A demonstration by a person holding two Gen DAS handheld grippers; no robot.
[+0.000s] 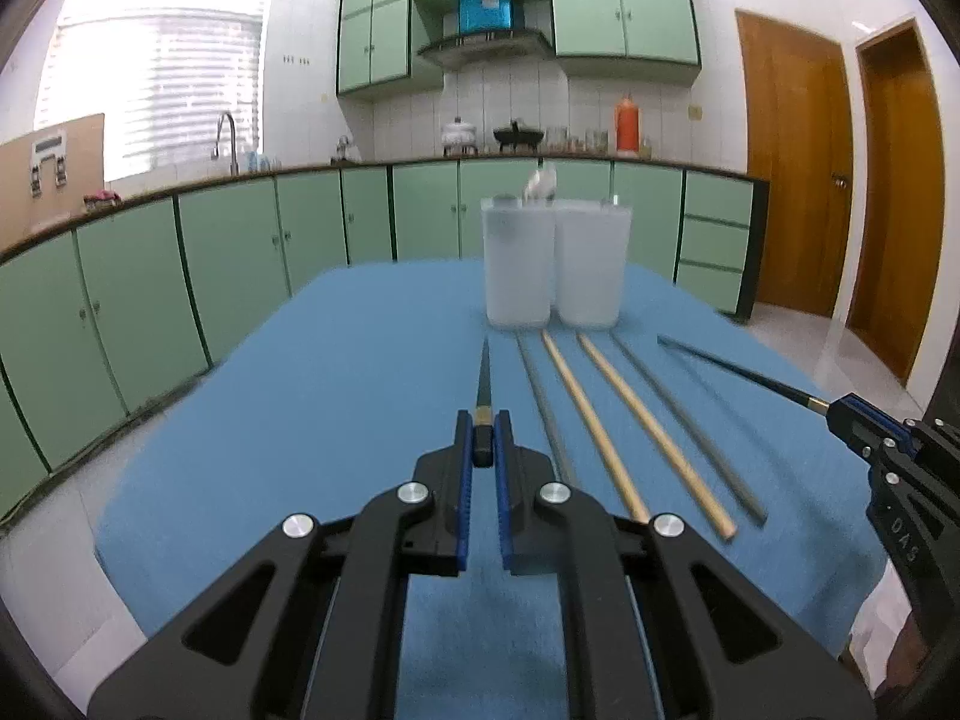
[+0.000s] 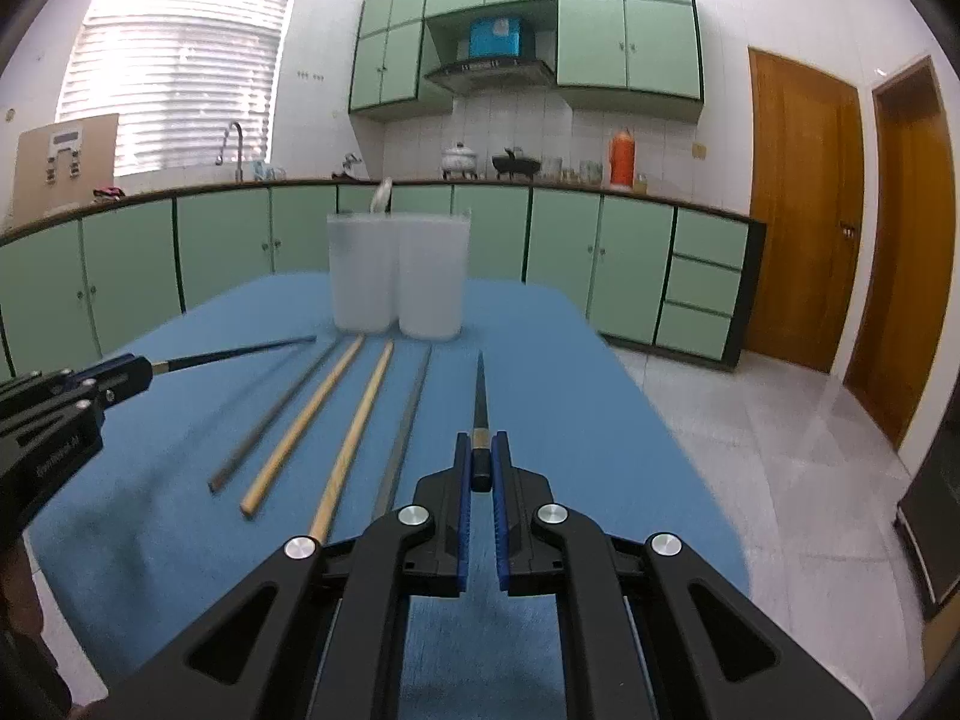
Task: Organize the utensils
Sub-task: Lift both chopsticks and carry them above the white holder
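Left wrist view sits low over the near end of the blue table, facing along it toward two white cups and the green cabinets. Right wrist view runs parallel, just to its right. Both share table, cups, cabinets.

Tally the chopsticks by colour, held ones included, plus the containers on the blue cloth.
Dark chopsticks with gold bands, one in the left gripper, one in the right gripper: 2
Grey chopsticks lying on the cloth: 2
Light wooden chopsticks: 2
White containers: 2
Total: 8
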